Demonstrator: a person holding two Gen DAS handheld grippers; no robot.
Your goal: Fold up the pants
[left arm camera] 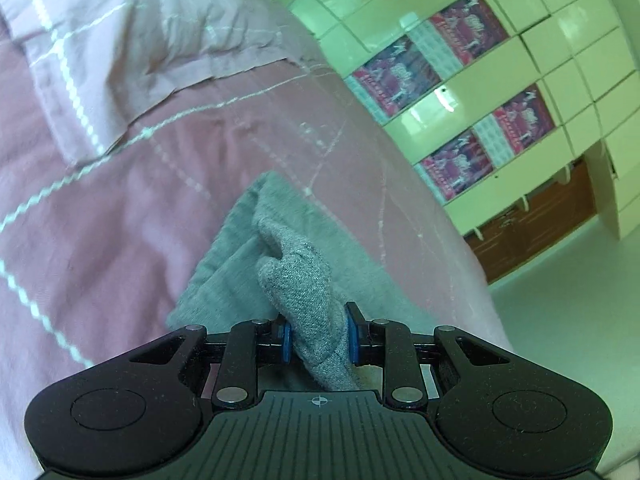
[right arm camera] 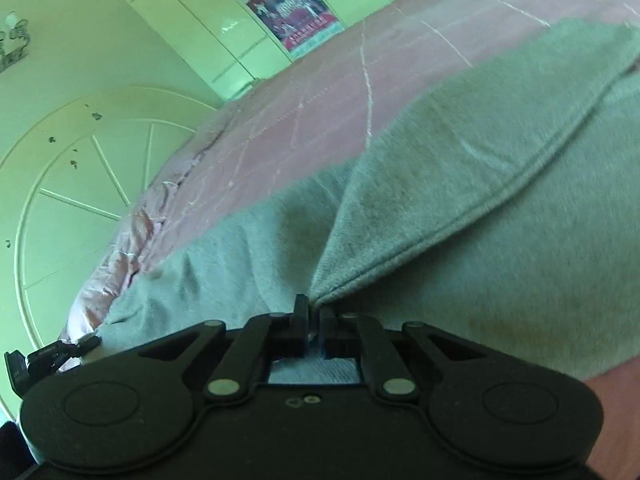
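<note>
Grey knit pants (left arm camera: 256, 256) lie on a pink bedspread (left arm camera: 120, 184). In the left wrist view my left gripper (left arm camera: 319, 338) is shut on a bunched ribbed cuff of the pants (left arm camera: 308, 292), which stands up between the blue pads. In the right wrist view the pants (right arm camera: 460, 184) spread wide over the bed, with a seamed edge running up to the right. My right gripper (right arm camera: 315, 320) is shut on a corner of the pants where that seam ends, the jaws nearly touching.
A pink pillow (left arm camera: 132, 40) lies at the bed's far left. Pale cabinets with red posters (left arm camera: 460, 92) stand beyond the bed's right edge. In the right wrist view a white arched door (right arm camera: 80, 184) is at left, and another gripper part (right arm camera: 48, 354) shows low left.
</note>
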